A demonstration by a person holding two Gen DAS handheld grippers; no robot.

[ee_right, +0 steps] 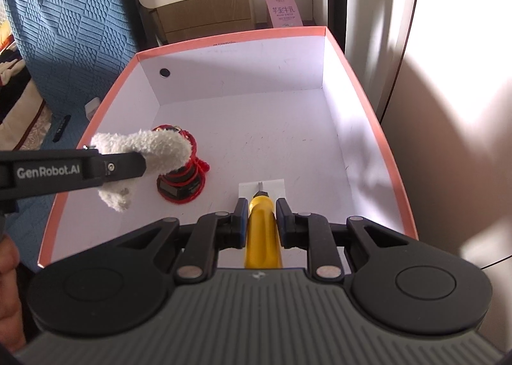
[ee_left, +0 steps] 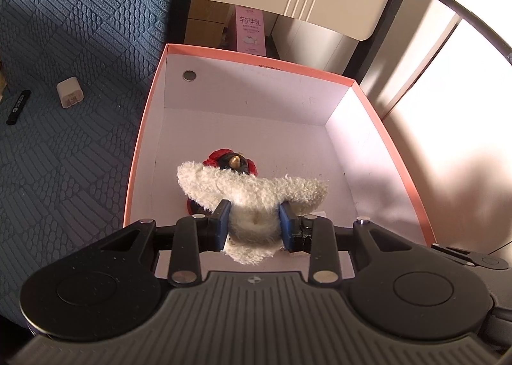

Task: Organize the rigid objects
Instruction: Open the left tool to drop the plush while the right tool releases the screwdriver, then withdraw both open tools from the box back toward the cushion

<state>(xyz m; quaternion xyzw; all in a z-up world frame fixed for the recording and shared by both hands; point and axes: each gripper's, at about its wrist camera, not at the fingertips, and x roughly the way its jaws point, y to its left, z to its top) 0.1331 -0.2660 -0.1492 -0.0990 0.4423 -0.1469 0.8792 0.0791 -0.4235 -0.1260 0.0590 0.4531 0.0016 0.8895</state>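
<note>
**Two loads over the box, one soft and one stiff**

Left wrist view: my left gripper (ee_left: pixel 255 227) is clenched on a fluffy white plush piece (ee_left: pixel 252 192), blue pads pressed into its narrow middle while both ends flop outward. I hold it inside the pink-rimmed box (ee_left: pixel 145 128), just above a red-and-black ornament (ee_left: pixel 235 161) that stands on the box floor. The plush looks light and yielding; I judge it will squash and sag rather than slip, so the pinched waist is a sound hold. A white charger plug (ee_left: pixel 70 92) and a black stick (ee_left: pixel 18 107) lie outside on the blue textured cover (ee_left: pixel 80 28), both small and hard, best taken across their flat sides.

Right wrist view: my right gripper (ee_right: pixel 261 224) grasps a yellow-handled screwdriver (ee_right: pixel 261 230) by the handle, tip pointing down at a white label (ee_right: pixel 272 187) on the box floor (ee_right: pixel 288 128). The handle is stiff and smooth; I judge it could twist if gripped loosely. My left gripper (ee_right: pixel 140 165) enters from the left with the plush (ee_right: pixel 144 149) draped beside the ornament (ee_right: pixel 180 177).
</note>
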